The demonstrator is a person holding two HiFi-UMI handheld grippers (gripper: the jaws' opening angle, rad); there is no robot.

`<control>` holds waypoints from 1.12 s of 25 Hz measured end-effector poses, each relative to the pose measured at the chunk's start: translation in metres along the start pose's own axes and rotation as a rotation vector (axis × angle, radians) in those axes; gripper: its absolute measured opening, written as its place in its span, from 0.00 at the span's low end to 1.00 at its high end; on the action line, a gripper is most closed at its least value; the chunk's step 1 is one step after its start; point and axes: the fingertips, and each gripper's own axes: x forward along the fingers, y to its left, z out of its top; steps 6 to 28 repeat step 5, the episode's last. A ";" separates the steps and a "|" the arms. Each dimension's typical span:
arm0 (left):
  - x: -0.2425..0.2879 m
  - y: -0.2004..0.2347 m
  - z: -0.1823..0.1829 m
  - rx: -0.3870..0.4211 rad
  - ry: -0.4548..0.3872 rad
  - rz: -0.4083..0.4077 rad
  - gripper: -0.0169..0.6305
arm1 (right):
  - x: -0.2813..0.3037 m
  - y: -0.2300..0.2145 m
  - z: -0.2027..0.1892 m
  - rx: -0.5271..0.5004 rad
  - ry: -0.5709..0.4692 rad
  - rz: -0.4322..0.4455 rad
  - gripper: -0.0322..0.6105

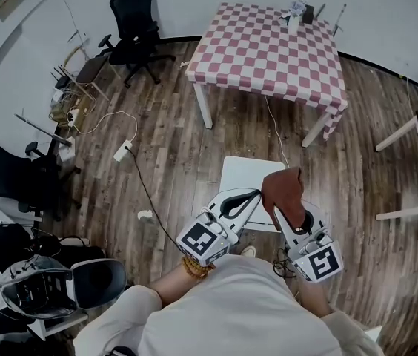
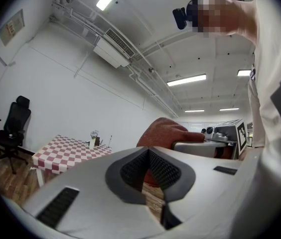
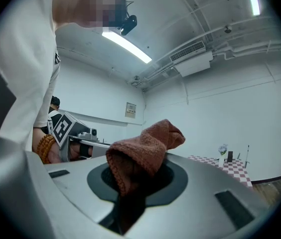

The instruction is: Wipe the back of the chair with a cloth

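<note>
Over what looks like the white chair [image 1: 244,170] below me, I hold my left gripper [image 1: 253,195] closed on nothing and my right gripper [image 1: 282,215] clamped on the bunched rust-brown cloth [image 1: 283,188].

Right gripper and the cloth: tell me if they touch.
Touching. The right gripper view shows the cloth clamped between the jaws of the right gripper.

The right claw [image 1: 279,212] pinches a rust-brown cloth [image 1: 284,190] over a white chair [image 1: 247,175] standing on the wooden floor [image 1: 172,162]. The left claw [image 1: 253,194] hangs just beside the cloth, tips together.
</note>
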 end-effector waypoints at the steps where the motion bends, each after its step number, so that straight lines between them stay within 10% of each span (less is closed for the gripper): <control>1: 0.002 0.000 0.000 -0.003 0.004 0.002 0.07 | 0.000 -0.002 0.000 -0.001 -0.001 0.002 0.17; 28: 0.011 0.003 -0.001 0.021 -0.007 0.010 0.07 | 0.000 -0.011 0.001 -0.001 -0.008 0.014 0.17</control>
